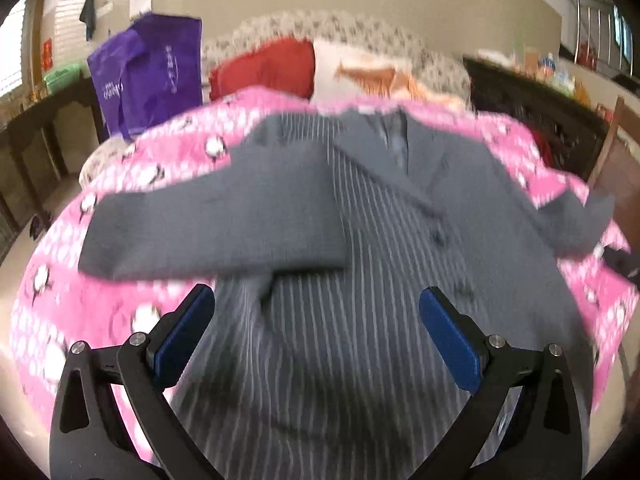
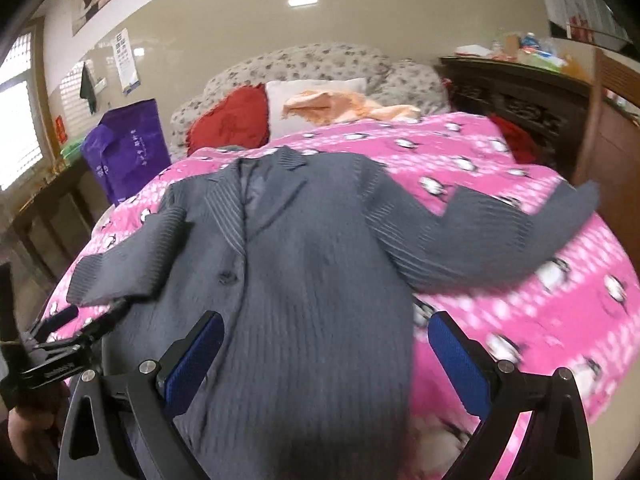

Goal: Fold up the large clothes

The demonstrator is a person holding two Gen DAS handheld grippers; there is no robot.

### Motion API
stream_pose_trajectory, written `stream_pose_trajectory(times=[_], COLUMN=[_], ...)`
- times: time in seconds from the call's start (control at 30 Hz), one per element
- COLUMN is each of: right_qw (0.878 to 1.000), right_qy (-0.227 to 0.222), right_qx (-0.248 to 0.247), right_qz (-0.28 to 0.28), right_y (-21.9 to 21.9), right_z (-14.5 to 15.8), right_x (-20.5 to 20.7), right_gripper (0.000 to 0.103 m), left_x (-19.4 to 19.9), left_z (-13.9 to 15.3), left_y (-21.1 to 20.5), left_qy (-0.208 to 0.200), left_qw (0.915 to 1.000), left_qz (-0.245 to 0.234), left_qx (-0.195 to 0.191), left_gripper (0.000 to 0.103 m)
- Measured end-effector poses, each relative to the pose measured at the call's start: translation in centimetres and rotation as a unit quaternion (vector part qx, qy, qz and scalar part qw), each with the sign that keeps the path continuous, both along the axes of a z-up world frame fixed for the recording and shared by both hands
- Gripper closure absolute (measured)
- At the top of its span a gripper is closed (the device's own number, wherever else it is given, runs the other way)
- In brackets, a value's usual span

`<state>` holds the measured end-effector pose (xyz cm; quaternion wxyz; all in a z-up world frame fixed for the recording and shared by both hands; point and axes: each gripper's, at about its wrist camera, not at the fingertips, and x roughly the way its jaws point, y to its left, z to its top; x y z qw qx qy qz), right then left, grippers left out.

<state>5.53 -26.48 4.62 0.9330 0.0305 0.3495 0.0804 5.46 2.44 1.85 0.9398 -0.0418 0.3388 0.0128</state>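
We hold both grippers wide apart and empty above a grey pinstriped suit jacket (image 2: 312, 264) spread front-up on a bed's pink penguin-print quilt (image 2: 520, 320). The jacket's long axis runs straight ahead of the right gripper (image 2: 326, 364), hem nearest us, collar far ahead toward a red pillow (image 2: 232, 120). One sleeve (image 2: 500, 232) stretches out ahead and right of this gripper; the other sleeve (image 1: 208, 224) lies folded across, just ahead and left of the left gripper (image 1: 316, 340), which hovers over the jacket's striped lower front. In our judgement, the right gripper is nearer the outstretched sleeve, the likely next fold.
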Motion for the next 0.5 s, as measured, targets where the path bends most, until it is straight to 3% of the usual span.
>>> stream_pose_trajectory(times=[0.13, 0.23, 0.3, 0.37, 0.5], right_qw=[0.999, 0.998, 0.998, 0.998, 0.998], right_qy=[0.017, 0.020, 0.009, 0.005, 0.004], right_qx=[-0.017, -0.032, -0.043, -0.049, -0.037], right_qz=[-0.027, -0.045, -0.050, -0.044, -0.051], right_y=[1.3, 1.4, 1.4, 1.5, 0.8], right_z=[-2.0, -4.5, -6.1, -7.2, -7.5], right_x=[4.4, 6.4, 6.7, 6.7, 6.4], right_gripper=[0.002, 0.002, 0.002, 0.002, 0.002], left_x=[2.9, 4.8, 5.7, 6.5, 5.9], left_z=[-0.5, -2.3, -4.1, -5.6, -5.4], left_y=[0.9, 0.5, 0.4, 0.3, 0.8], left_qy=[0.007, 0.010, 0.021, 0.059, 0.042], left_qw=[0.9995, 0.9997, 0.9996, 0.9982, 0.9988], left_qz=[0.018, 0.021, 0.018, 0.012, 0.017], left_qx=[-0.024, -0.006, 0.001, -0.005, -0.017], left_gripper=[0.000, 0.000, 0.000, 0.000, 0.000])
